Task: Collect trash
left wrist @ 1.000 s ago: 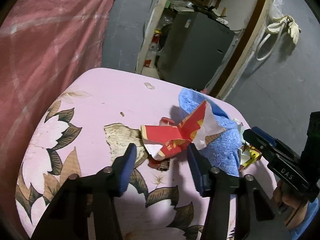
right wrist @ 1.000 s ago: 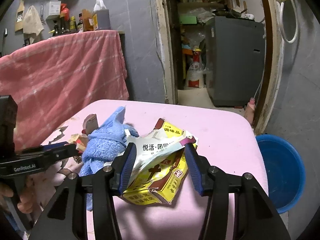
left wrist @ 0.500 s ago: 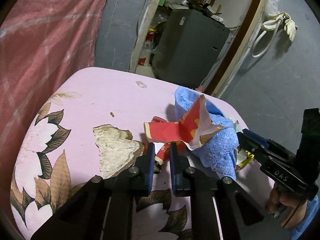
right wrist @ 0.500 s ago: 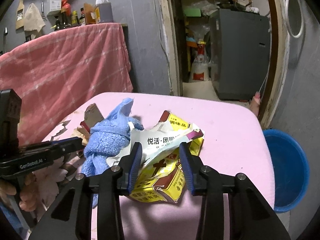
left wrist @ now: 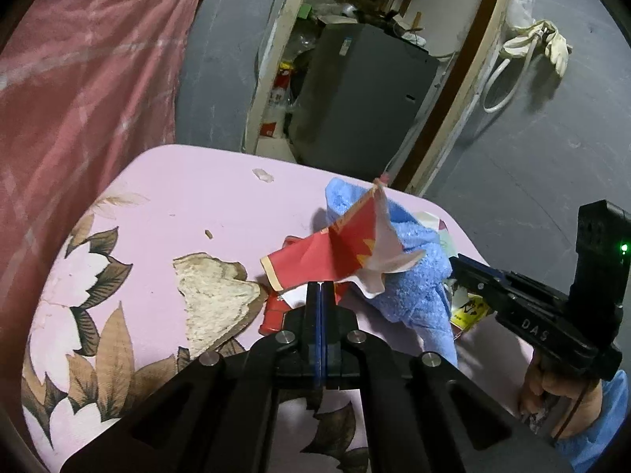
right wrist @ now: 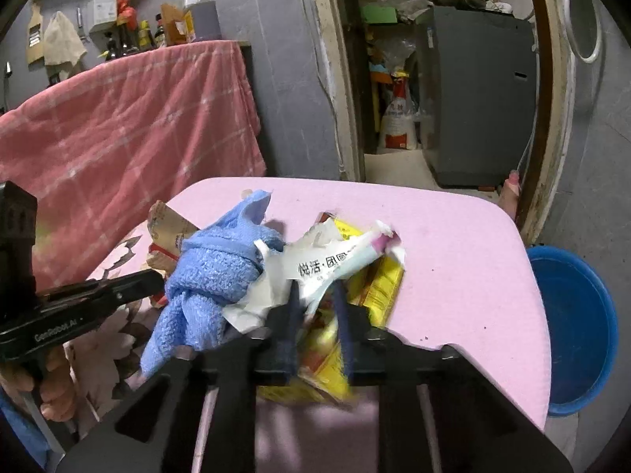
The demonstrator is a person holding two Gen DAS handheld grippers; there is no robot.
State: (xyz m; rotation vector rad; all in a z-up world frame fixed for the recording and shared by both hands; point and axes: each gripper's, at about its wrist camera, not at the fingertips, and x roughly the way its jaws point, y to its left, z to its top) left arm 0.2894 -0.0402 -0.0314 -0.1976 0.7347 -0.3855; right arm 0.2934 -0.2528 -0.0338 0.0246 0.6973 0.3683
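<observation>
On the pink table (left wrist: 205, 193) we see a blue towel (right wrist: 221, 268) bunched between both tools. Our right gripper (right wrist: 317, 295) clamps the yellow-and-white wrapper (right wrist: 335, 264) just beside the towel. Our left gripper (left wrist: 320, 289) pinches the lower edge of the red torn carton (left wrist: 339, 254), lifted against the towel.

Both wrist views look closely down across the pink table (left wrist: 205, 197), sharing the blue towel (right wrist: 221, 264).
</observation>
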